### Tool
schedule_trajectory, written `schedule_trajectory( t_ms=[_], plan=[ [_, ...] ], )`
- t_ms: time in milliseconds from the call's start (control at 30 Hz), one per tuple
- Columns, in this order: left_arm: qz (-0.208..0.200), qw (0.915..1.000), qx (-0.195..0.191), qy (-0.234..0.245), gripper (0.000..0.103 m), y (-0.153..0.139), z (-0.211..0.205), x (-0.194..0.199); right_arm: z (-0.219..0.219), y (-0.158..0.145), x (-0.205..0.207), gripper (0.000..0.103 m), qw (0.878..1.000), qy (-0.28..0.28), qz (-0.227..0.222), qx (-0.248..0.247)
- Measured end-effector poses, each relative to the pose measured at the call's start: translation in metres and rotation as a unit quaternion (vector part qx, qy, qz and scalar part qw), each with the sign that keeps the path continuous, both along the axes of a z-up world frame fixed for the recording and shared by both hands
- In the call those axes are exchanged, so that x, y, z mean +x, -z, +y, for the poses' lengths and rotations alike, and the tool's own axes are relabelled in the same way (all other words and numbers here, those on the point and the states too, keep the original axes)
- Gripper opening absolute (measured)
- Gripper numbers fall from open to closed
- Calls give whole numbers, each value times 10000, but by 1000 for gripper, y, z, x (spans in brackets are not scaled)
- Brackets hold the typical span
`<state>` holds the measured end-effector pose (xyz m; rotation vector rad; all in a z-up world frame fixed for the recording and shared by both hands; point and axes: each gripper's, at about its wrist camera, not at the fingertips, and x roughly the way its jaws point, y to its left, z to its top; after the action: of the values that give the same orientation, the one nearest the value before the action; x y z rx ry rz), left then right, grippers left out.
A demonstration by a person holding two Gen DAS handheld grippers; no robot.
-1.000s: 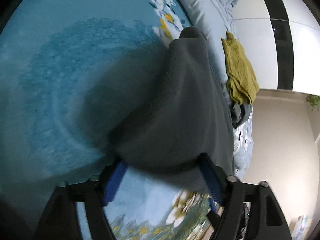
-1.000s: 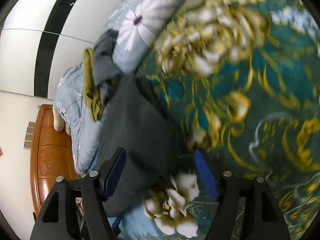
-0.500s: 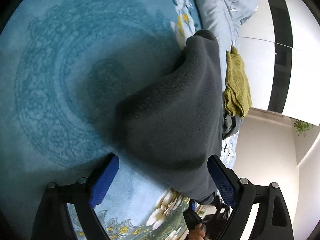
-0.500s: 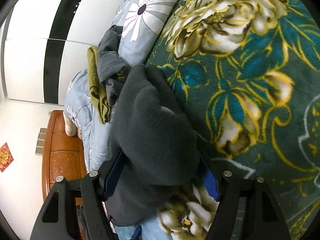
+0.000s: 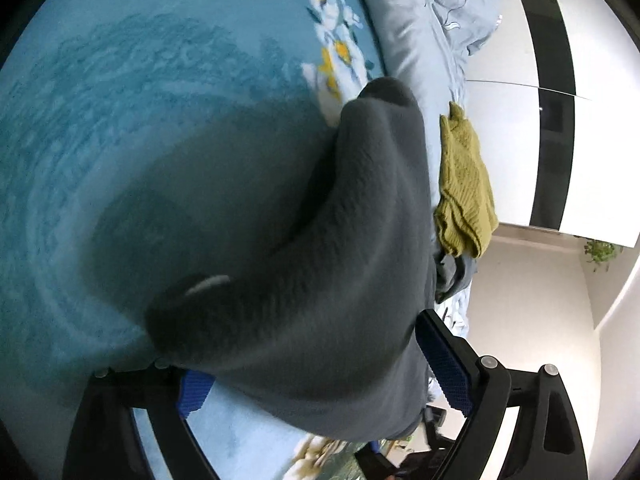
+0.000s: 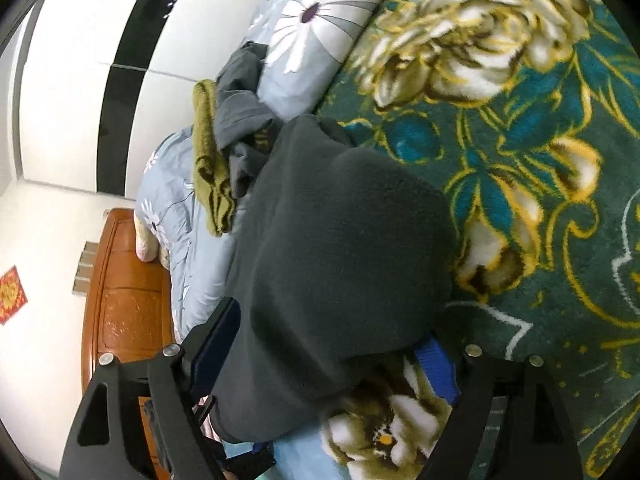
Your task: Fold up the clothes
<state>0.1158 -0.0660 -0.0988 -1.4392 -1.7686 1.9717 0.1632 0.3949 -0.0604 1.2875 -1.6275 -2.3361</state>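
Observation:
A dark grey fleece garment point(image 5: 320, 280) lies bunched on the floral bed blanket point(image 5: 120, 120). It also shows in the right wrist view point(image 6: 340, 260). My left gripper point(image 5: 320, 368) is open, its blue-padded fingers point(image 5: 444, 364) spread on either side of the garment's near edge. My right gripper point(image 6: 324, 352) is open too, with the fleece lying between its fingers point(image 6: 436, 364) and covering their tips. Neither gripper pinches the cloth.
An olive knitted garment point(image 5: 464, 188) and a grey garment point(image 6: 236, 112) lie on the light blue floral duvet point(image 6: 312, 28) beyond the fleece. A wooden headboard point(image 6: 120, 300) stands at the left of the right wrist view. White and black wardrobe panels point(image 5: 560, 100) stand behind.
Both grippers have moved in closer to the fleece, which now fills the space between their fingers. The garment has bunched up more, with a fold raised toward the left gripper.

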Motion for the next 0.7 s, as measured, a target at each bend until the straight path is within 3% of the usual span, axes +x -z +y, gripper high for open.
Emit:
schedule_trajectory(
  t_ms=[200,333,467,533,567,633,700],
  plan=[
    [126,9997,-159,131,92,-1,-1,-15,-7,1,-18,87,9997,11,27,232],
    [445,9964,-629,364,92,-8,-3,-37,-1,12,-27,87,9994,327,-42,128],
    [279,9975,-522,388,89,-3,-3,-43,-3,16,-28,87,9986,518,-92,86],
    [118,9968,-629,487,78,-4,0,-46,-8,12,-30,85,9988,419,-214,130],
    [67,9958,-733,540,66,-6,2,-47,-9,10,-31,81,9986,397,-304,167],
    [25,9937,-925,638,56,-12,4,-49,-11,5,-33,63,9982,384,-434,163],
    [25,9909,-1114,754,44,-23,7,-52,-12,-2,-35,55,9979,402,-495,60]
  ],
)
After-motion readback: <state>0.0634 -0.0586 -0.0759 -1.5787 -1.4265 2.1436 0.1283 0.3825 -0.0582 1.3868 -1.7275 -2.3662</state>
